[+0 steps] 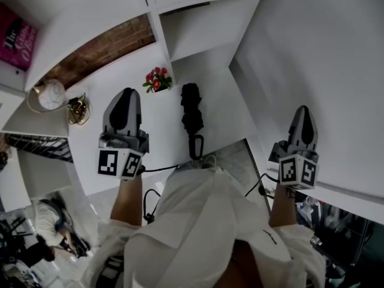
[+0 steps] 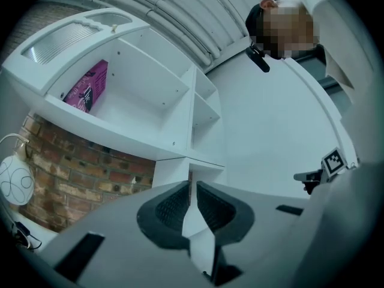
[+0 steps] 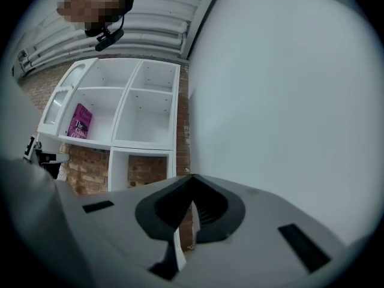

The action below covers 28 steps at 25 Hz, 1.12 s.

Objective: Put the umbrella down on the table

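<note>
1. White table (image 1: 135, 71) is filling the middle of my head view, with a brick wall (image 1: 102, 50) and a white shelf (image 3: 129, 110) running behind it.
2. The umbrella (image 1: 192, 114) is lying folded on that table with its handle loop pointing back toward me. It is sitting just beside the flowers (image 1: 157, 80), and nothing is touching it. I am reading the put-down as done, since the table alone is carrying it.
3. My left gripper (image 1: 127, 93) is hovering beside the umbrella on its left and apart from it. In the left gripper view its jaws are sitting pressed together with nothing between them, and they are pointing at the shelf, not down at the table.
4. My right gripper (image 1: 303, 111) is hanging well off to the right, near the plain white wall. Its jaws are meeting at the tips and gripping nothing.
5. I am judging that both grippers are being kept closed and away from the umbrella so that no jaw catches the fabric or the loop and drags it.
6. The umbrella is resting well in from the near table edge, so I am not expecting it to roll off.
</note>
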Motion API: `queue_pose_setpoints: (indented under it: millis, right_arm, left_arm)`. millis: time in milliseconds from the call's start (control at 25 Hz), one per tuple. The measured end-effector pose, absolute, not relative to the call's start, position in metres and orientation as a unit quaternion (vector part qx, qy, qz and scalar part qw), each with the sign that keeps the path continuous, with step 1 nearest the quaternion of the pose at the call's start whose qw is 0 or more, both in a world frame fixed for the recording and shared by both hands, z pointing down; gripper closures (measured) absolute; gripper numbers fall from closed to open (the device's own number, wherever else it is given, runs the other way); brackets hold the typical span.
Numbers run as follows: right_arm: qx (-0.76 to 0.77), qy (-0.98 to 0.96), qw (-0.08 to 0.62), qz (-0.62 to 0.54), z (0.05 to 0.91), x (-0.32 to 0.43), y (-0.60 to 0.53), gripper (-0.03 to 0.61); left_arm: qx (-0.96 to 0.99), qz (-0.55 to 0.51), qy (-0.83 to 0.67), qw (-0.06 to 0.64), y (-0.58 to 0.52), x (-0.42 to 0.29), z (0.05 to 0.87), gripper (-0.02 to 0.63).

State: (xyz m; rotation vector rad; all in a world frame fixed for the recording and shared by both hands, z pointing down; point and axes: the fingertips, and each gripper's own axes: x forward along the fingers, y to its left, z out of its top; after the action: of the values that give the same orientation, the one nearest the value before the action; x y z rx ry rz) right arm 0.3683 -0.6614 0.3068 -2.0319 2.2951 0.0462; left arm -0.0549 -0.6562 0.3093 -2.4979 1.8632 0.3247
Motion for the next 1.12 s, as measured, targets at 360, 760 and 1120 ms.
queue_pose_setpoints:
  millis: [360, 760, 1120]
  right_arm:
    - [-0.667, 0.744, 0.034, 0.015, 0.307, 0.378, -0.654, 0.561]
    - [-0.673, 0.739, 0.035, 0.012, 0.308, 0.39, -0.654, 0.561]
    - [-0.667, 0.744, 0.037, 0.005, 0.31, 0.389, -0.66, 0.561]
  left_arm:
    - [-0.79, 0.102, 0.605, 0.005, -0.655, -0.053, 0.306, 0.554]
    - [-0.79, 0.089, 0.607, -0.004, -0.66, -0.044, 0.31, 0.554]
    - [-0.791, 0.085, 0.606, -0.013, -0.667, -0.038, 0.314, 0.554]
